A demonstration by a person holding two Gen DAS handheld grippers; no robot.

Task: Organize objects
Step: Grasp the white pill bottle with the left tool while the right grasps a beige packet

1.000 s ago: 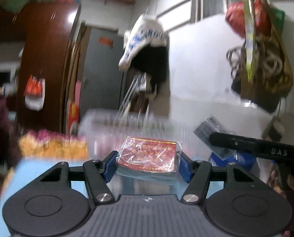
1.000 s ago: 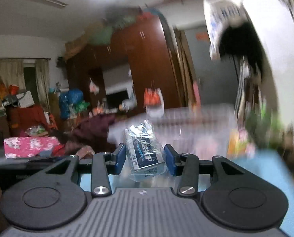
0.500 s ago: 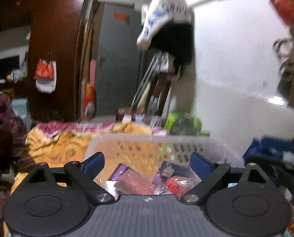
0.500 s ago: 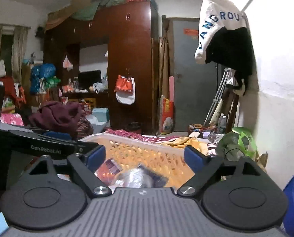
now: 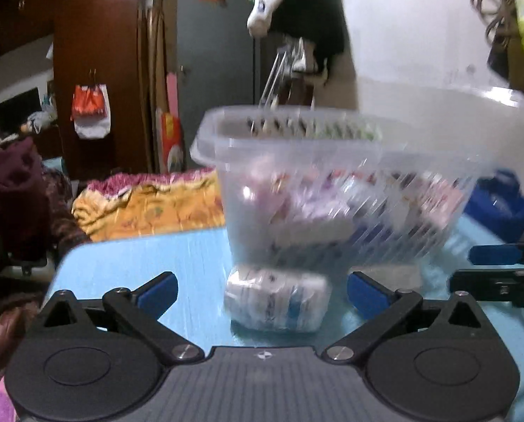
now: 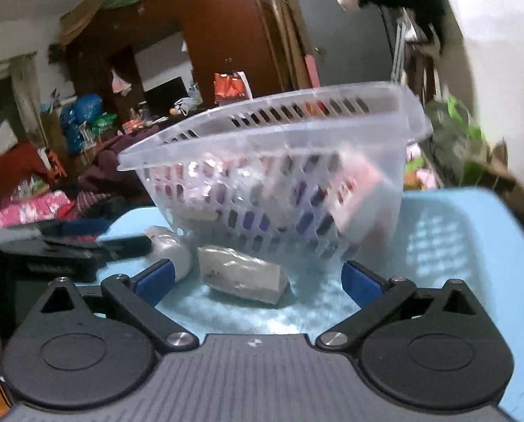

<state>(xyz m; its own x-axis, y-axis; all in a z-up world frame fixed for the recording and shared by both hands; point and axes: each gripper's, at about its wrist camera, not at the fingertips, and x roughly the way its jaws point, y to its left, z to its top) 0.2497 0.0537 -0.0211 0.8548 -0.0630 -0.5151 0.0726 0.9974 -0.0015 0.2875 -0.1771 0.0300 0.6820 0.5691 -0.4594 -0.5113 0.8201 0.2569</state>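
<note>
- Basket (image 5: 339, 190) of translucent slatted plastic stands on the pale blue table (image 5: 149, 256), already part-filled with wrapped packets; it is evidently the collecting bin, set in the middle where both hands can reach it.
- Left gripper (image 5: 260, 290) has its blue pads spread wide, pinching nothing. The left jaws are opening at this moment.
- A white-and-blue wrapped packet (image 5: 276, 299) lies flat on the table between those pads, touched by neither, just in front of the basket's near wall. It reads as the left hand's next pick, framed so the fingers can close on its short sides.
- Right gripper (image 6: 258, 279) is likewise spread wide and empty.
- A clear-wrapped packet (image 6: 242, 276) lies slantwise on the table between the right pads, untouched, its far end near the basket's foot (image 6: 262, 246).
- In the right wrist view the left gripper's dark body (image 6: 68, 249) comes in from the left, beside a pale rounded packet (image 6: 170, 246) at the basket's near-left corner; I take this for the same packet the left hand frames, though blur leaves it uncertain.
- Both loose packets sit outside the basket, so the sorting is not finished; each should need a pinch, a lift over the rim and a drop inside.
- Crinkly wrapping could slip or deform under the pads, and the light basket could shift if nudged.
</note>
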